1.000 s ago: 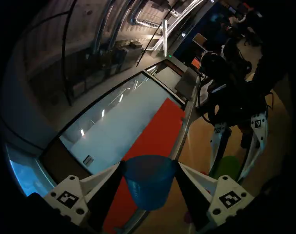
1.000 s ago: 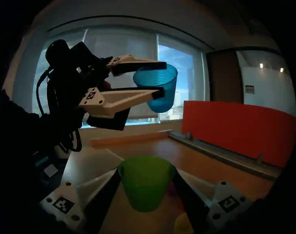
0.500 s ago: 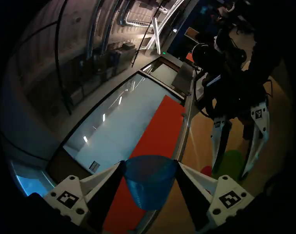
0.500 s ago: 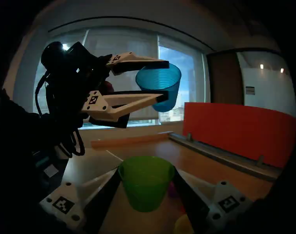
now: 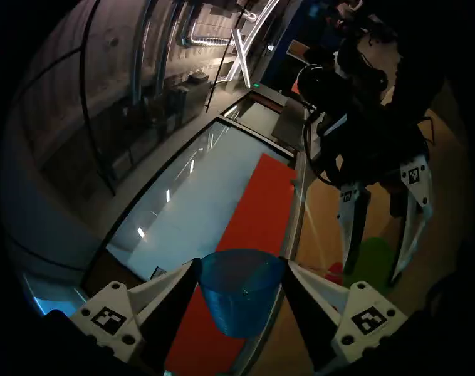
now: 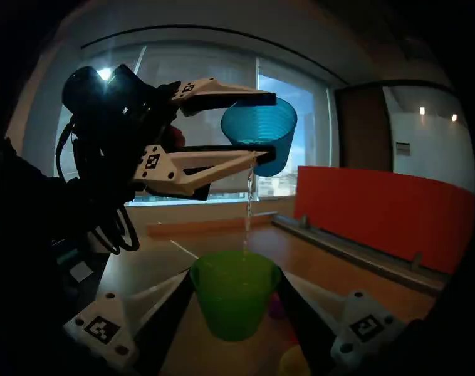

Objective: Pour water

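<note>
The left gripper (image 6: pixel 272 125) was raised high and rolled sideways, its fingers (image 6: pixel 225 97) pressed on a blue cup (image 6: pixel 262 122). Below it, the right gripper (image 6: pixel 234 277) sat level, fingers (image 6: pixel 168 307) clamping a green cup (image 6: pixel 234 304).

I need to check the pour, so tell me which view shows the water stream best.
The right gripper view: a thin water stream falls from the tilted blue cup into the green cup. The left gripper view has both cups, but the stream is too faint to make out.
</note>
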A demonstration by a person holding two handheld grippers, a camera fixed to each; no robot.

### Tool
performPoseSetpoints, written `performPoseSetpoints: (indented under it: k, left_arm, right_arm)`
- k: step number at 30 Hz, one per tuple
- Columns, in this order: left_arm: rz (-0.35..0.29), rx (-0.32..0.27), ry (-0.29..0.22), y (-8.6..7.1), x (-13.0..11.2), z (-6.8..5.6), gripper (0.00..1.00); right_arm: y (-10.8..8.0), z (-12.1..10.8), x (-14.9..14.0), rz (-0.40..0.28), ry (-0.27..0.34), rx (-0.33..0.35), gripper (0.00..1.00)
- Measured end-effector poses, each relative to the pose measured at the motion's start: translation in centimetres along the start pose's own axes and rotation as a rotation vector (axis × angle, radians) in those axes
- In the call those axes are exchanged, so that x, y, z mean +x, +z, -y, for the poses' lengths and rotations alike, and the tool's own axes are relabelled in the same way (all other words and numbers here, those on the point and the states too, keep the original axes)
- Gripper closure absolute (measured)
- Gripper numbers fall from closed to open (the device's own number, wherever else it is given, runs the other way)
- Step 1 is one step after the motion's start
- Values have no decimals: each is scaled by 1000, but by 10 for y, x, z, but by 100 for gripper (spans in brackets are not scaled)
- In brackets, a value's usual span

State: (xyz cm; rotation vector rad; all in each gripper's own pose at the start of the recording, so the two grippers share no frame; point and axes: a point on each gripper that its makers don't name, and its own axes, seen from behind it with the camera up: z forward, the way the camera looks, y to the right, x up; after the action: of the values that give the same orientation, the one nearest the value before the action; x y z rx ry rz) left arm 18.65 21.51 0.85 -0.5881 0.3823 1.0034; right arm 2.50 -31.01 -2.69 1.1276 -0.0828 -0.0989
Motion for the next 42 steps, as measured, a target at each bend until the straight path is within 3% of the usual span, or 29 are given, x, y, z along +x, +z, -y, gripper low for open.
performPoseSetpoints:
  k: [42]
  left_arm:
    - [-17,15,135,-1,14,1,11]
  right_arm:
    - [-4,-3,2,-11,-15,-3,8]
